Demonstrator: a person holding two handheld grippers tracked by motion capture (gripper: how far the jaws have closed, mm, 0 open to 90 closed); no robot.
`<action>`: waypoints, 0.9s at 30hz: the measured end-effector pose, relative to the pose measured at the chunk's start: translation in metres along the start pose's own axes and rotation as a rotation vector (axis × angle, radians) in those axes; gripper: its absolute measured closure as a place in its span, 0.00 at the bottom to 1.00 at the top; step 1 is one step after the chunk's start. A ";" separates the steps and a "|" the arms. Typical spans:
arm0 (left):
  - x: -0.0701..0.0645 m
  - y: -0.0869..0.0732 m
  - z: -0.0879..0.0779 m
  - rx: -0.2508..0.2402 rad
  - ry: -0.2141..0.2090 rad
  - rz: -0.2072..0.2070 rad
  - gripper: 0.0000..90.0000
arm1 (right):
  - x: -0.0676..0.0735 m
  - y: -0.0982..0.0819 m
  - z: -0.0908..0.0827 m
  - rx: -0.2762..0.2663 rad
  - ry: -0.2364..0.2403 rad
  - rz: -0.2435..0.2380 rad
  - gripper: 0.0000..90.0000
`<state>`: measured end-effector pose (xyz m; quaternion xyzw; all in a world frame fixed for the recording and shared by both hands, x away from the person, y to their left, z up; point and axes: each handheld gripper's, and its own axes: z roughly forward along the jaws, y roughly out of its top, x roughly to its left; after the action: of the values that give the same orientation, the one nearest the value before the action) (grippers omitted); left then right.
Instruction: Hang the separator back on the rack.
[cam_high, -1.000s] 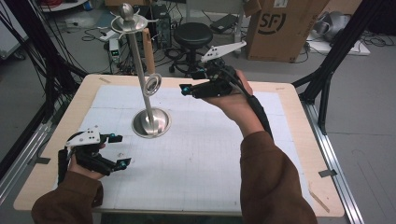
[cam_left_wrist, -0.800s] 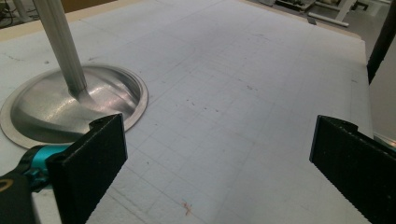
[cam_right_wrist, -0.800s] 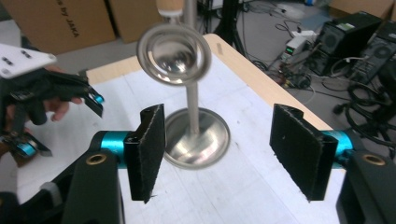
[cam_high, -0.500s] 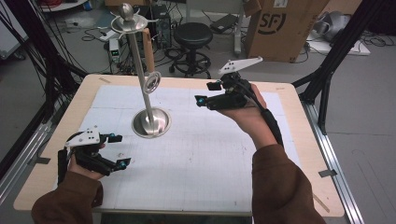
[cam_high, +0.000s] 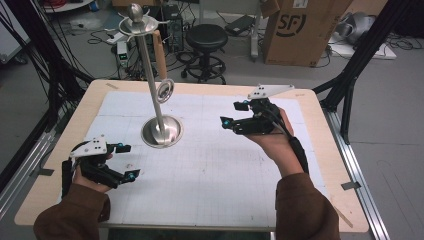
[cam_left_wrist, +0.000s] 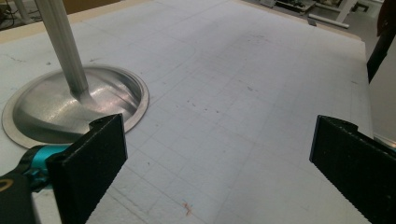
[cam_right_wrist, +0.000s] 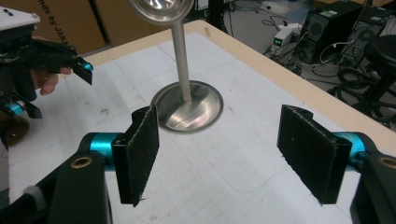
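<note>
A tall metal stand (cam_high: 148, 65) rises from a round dished base (cam_high: 161, 131) on the white grid mat. A small shiny disc (cam_high: 164, 91) hangs partway up its pole. My right gripper (cam_high: 231, 114) hovers to the right of the stand and points left toward it. Its jaws have just been opening and nothing is between them. In the right gripper view (cam_right_wrist: 224, 158) the base (cam_right_wrist: 189, 109) and disc (cam_right_wrist: 161, 9) lie ahead. My left gripper (cam_high: 130, 161) rests open at the front left, with the base (cam_left_wrist: 70, 107) just ahead of its empty jaws (cam_left_wrist: 219, 172).
The white mat (cam_high: 215, 170) covers most of the wooden table (cam_high: 320, 130). Beyond the far edge stand a black stool (cam_high: 206, 37), a cardboard box (cam_high: 300, 27) and tangled cables. Black frame legs (cam_high: 350, 85) flank the table's right side.
My right gripper has drawn away from the disc on the pole, moving right and down, and its jaws stand wider. The left gripper and the stand have not moved.
</note>
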<state>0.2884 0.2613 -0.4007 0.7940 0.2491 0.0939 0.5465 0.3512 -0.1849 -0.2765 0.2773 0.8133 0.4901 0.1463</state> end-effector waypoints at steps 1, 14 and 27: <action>0.000 0.000 0.000 0.000 0.000 0.000 0.05 | -0.001 -0.004 0.000 0.000 -0.002 0.007 0.31; 0.000 0.000 0.000 0.006 -0.001 0.001 0.05 | 0.000 -0.041 -0.001 -0.013 -0.008 0.041 0.29; 0.001 0.000 0.000 0.004 -0.001 0.000 0.05 | 0.002 -0.080 0.003 -0.006 0.000 0.087 0.25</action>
<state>0.2893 0.2616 -0.4013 0.7951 0.2492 0.0929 0.5450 0.3264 -0.2107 -0.3486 0.3120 0.7990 0.4985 0.1255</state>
